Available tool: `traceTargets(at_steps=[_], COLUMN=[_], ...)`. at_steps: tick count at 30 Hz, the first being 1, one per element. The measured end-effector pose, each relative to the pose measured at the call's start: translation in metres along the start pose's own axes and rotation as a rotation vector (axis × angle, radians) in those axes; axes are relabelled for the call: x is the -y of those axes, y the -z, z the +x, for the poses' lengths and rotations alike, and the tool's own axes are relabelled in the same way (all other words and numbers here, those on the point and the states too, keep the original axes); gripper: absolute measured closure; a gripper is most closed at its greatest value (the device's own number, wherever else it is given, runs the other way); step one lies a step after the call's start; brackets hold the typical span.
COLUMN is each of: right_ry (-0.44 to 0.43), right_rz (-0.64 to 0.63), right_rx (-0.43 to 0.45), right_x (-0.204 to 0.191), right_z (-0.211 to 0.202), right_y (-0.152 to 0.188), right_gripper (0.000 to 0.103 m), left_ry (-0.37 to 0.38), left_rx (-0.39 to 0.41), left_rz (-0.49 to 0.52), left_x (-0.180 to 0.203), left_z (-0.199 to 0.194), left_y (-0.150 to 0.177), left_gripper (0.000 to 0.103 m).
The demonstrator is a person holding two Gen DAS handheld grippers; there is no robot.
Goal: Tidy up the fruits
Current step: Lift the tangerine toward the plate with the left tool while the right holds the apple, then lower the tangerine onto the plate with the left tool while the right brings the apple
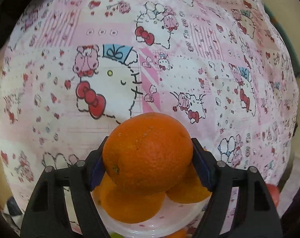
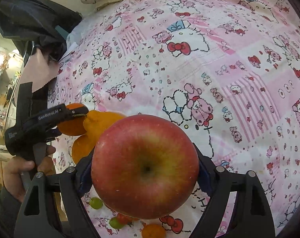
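The left gripper (image 1: 148,154) has its jaws closed against the two sides of an orange (image 1: 148,152), the blue pads pressing at the fruit's widest part so it sits centred and cannot roll out. The orange hangs just above two more oranges (image 1: 130,204) that lie in a clear plastic container (image 1: 142,231). Judging by that, the held orange is either about to be set on the pile or has just been picked off it; the views do not settle which. Grouping like fruit in one container would fit the sorting task.

The right gripper (image 2: 145,166) likewise has its jaws shut on a red apple (image 2: 145,166), gripped across its middle with the hollow end facing the camera. The apple fills the gap between the jaws completely and is carried clear of the bed.

Further out, the right wrist view shows the left gripper from the side, held in the person's left hand (image 2: 21,168), with the oranges clustered at its tip. Below the apple lie loose small fruits on the bedsheet (image 2: 229,69): two green grapes (image 2: 95,202), a small red fruit, possibly a cherry tomato (image 2: 123,218), and a small orange citrus (image 2: 153,232) at the bottom edge. These are apparently not yet sorted. The pink cartoon-print sheet covers the whole bed.
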State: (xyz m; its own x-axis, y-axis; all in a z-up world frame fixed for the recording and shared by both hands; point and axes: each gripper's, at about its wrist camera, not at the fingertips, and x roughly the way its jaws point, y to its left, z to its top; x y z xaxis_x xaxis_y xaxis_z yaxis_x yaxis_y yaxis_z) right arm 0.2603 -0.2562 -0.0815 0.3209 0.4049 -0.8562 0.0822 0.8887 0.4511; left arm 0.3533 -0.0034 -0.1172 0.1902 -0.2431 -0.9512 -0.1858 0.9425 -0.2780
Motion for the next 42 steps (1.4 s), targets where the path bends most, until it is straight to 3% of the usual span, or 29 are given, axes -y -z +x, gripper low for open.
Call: traceTargets(at_steps=[4,8,17,24,28,30,33,35,39,42], right_ry=[-0.006,-0.003,0.009,0.003,-0.012,-0.012,-0.002,-0.005,-0.006,-0.007], right_rz=[-0.016,-0.019,-0.013,-0.006,0.004,-0.007,-0.019,-0.007,0.001,0.006], right_rx=[-0.012,-0.008,-0.012,-0.010,-0.022,-0.029,-0.031,-0.030,-0.029,-0.029], right_x=[-0.005,-0.006,-0.004,-0.003,-0.004,-0.007,-0.008,-0.005,0.001,0.004], right_z=[0.002,0.001,0.002,0.001,0.002,0.003,0.005,0.006,0.006,0.007], right_y=[0.004,0.005,0.005,0.006,0.010,0.011,0.010,0.006,0.000,-0.003], right_gripper=[0.017,0.017,0.017,0.017,0.017,0.017,0.017,0.017,0.017,0.017], left_ry=[0.048,0.068,0.062,0.049,0.068,0.084,0.112,0.097,0.028,0.057], left_rx=[-0.013,-0.001,0.000,0.071,0.129,0.109,0.015,-0.025,-0.021,-0.069], left_rz=[-0.049,-0.019,0.006,-0.021,-0.066,-0.088,-0.095,-0.067,-0.002,0.013], left_x=[-0.008,-0.005,-0.006,-0.023,-0.028,-0.023,-0.006,0.008,0.026,0.030], left_z=[0.005,0.001,-0.003,-0.023,-0.029,-0.019,0.009,0.024,0.046,0.059], left_y=[-0.001,0.000,0.004,0.001,-0.017,-0.031,-0.048,-0.051,-0.062,-0.065], left_gripper=[0.028,0.025,0.025,0.025,0.025,0.025,0.025,0.025,0.026,0.033])
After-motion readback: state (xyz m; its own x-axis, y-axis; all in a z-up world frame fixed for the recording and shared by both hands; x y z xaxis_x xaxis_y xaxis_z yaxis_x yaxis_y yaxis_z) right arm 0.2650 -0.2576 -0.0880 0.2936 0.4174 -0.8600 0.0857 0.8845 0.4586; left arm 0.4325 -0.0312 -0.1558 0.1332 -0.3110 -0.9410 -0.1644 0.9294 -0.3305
